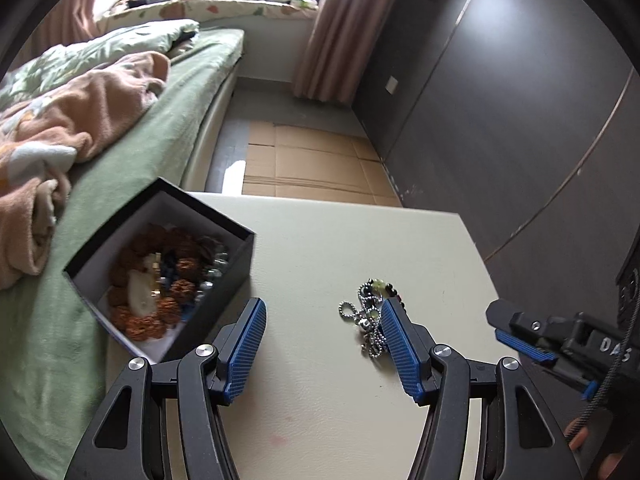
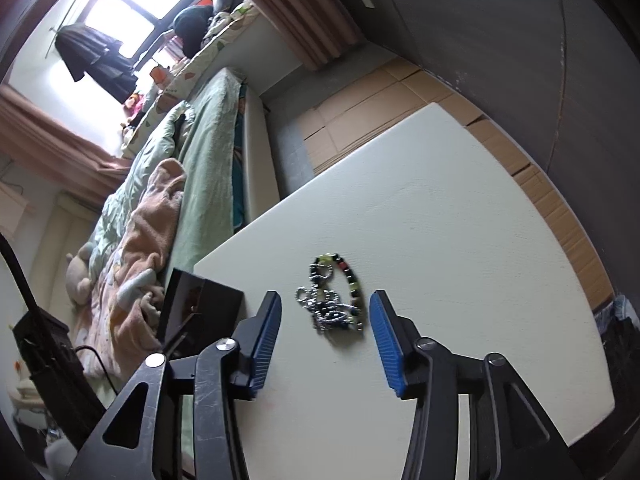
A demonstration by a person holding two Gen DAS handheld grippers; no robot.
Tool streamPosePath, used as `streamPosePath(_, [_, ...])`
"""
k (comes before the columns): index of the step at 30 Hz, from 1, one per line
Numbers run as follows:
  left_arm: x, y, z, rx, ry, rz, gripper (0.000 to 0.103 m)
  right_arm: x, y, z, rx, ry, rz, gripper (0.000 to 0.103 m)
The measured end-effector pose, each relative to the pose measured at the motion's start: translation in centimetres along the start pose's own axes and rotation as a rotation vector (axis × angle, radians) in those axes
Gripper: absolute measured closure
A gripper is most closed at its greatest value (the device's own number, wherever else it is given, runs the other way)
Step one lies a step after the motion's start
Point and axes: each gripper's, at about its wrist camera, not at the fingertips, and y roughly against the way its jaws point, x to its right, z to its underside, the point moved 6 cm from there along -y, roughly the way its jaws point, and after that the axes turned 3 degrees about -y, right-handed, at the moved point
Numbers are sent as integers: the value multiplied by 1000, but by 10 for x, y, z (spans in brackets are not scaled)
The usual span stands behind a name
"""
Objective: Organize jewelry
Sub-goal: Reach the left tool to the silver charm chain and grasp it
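A tangle of jewelry (image 1: 368, 312), silver ball chain with black and yellow-green beads, lies on the white table (image 1: 340, 236). My left gripper (image 1: 322, 308) is open above the table, and its right finger hides the tangle's right side. An open black box (image 1: 236, 264) at the table's left corner holds brown beaded bracelets (image 1: 160, 280) and other pieces. In the right wrist view the jewelry (image 2: 334, 300) lies just beyond and between the tips of my right gripper (image 2: 326, 298), which is open with its pads clear of it. The box (image 2: 200, 312) sits to its left.
A bed (image 1: 132, 168) with a green sheet and a pink blanket (image 1: 80, 120) runs along the table's left. Flattened cardboard (image 1: 312, 160) covers the floor beyond the table. Dark wardrobe doors (image 1: 500, 100) stand on the right. A hand (image 1: 580, 436) holds the right gripper's body (image 1: 560, 340).
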Motion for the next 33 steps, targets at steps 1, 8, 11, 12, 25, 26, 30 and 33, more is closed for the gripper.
streamPosePath(1, [2, -3, 1, -4, -8, -7, 42, 2, 0, 0, -3, -6, 2, 56])
streamPosePath(8, [16, -37, 16, -74, -107, -81, 42, 17, 3, -11, -9, -78, -12, 56])
streamPosePath(11, [23, -49, 26, -117, -149, -98, 42, 23, 5, -16, -2, -102, -14, 56])
streamPosePath(12, [25, -51, 30, -129, -162, -99, 42, 25, 6, -18, -1, -111, -17, 56])
streamPosePath(25, [42, -79, 41, -167, -288, -143, 42, 45, 2, -32, -8, -183, -21, 56])
streamPosePath(26, [42, -80, 39, -161, -290, -144, 42, 44, 1, -32, -12, -182, -22, 56])
streamPosePath(30, [41, -86, 31, -139, -271, -141, 42, 43, -3, -32, -22, -186, -24, 56])
streamPosePath(33, [45, -89, 28, -114, -288, -130, 42, 43, -5, -33, -26, -188, -25, 56])
